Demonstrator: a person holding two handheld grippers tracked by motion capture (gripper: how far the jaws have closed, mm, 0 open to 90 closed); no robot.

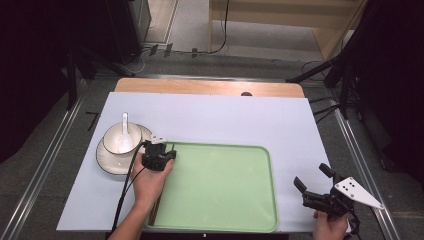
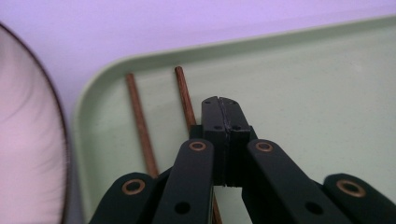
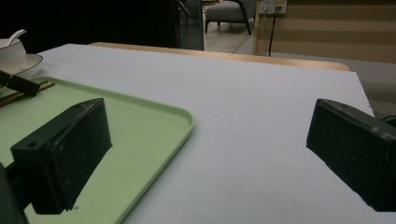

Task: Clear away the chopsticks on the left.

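Surface [image 1: 210, 117] is covered w/ white sheet; green tray [image 1: 220, 185] is set at front centre. Bowl [image 1: 119, 140] w/ spoon [image 1: 125, 127] is seen left of tray. Two chopsticks [image 2: 140, 123] are laid in tray's left edge. Left tool [image 1: 167, 152] is clenched, empty, over them. Right tool [image 1: 312, 182] is released, right of tray.

We see a pale green plastic tray [image 1: 220, 200] with a smooth, faintly satin face. On it lie two reddish-brown wooden chopsticks [image 2: 140, 121], matt and finely grained. Left of the tray, a glossy white ceramic bowl [image 1: 119, 139] sits on a glossy dark-rimmed saucer [image 1: 107, 162]. Under the tray lies a matt white paper-like sheet [image 1: 225, 120] over bare wood [image 1: 210, 87].
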